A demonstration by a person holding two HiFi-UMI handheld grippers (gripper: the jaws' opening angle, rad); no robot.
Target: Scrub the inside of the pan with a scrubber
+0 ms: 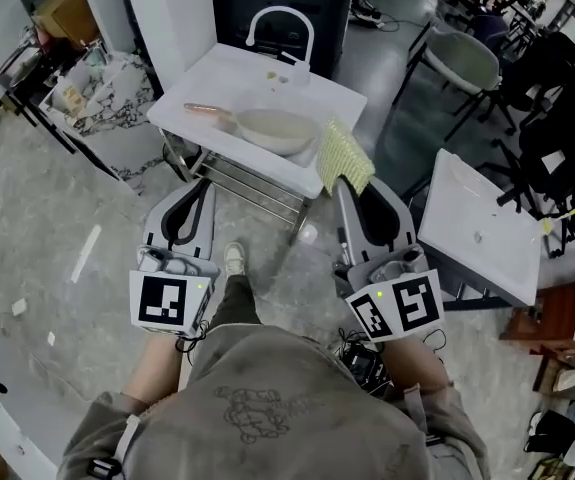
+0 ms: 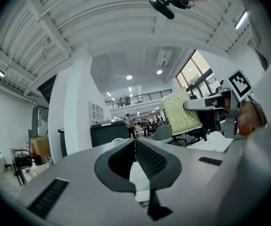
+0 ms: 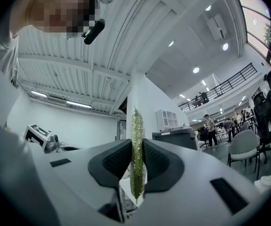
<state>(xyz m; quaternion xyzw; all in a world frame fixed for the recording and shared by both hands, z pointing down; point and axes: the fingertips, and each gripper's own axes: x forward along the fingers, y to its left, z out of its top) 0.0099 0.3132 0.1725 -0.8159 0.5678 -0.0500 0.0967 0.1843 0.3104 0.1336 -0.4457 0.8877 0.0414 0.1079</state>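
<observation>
Status: scrubbing is judged not started.

- The pan [image 1: 275,130] is seen lying open side up on the white sink [image 1: 217,78], toward the sink's front right. Its wooden handle [image 1: 207,111] is pointed toward the sink's left side. The tap [image 1: 279,28] is mounted at the sink's far edge.
- The scrubber [image 1: 344,158], a yellow-green pad, is clamped between the jaws of the right gripper [image 1: 355,193]. In the right gripper view the pad [image 3: 136,126] is seen edge-on, pinched at its lower part, with most of it standing above the jaws. It is held at the sink's front right corner, just short of the pan. No contact with the pan is seen.
- The left gripper [image 1: 195,193] is closed with nothing in it. The pads are seen meeting in the left gripper view [image 2: 135,149]. It is held in front of the sink's front edge, on the left, well apart from the handle.
- No foam or water can be made out inside the pan. Whether it is dirty cannot be told at this size.

Done: the scrubber is secured in the tool.

Left:
- The sink has to be approached.
- The pan will probably need steadying at the handle, and the left jaws would have to be opened for that.
- The pad has to be brought down into the bowl.
- The whole scrubbing pass has to be made.

The task is judged to be at an early stage.
</observation>
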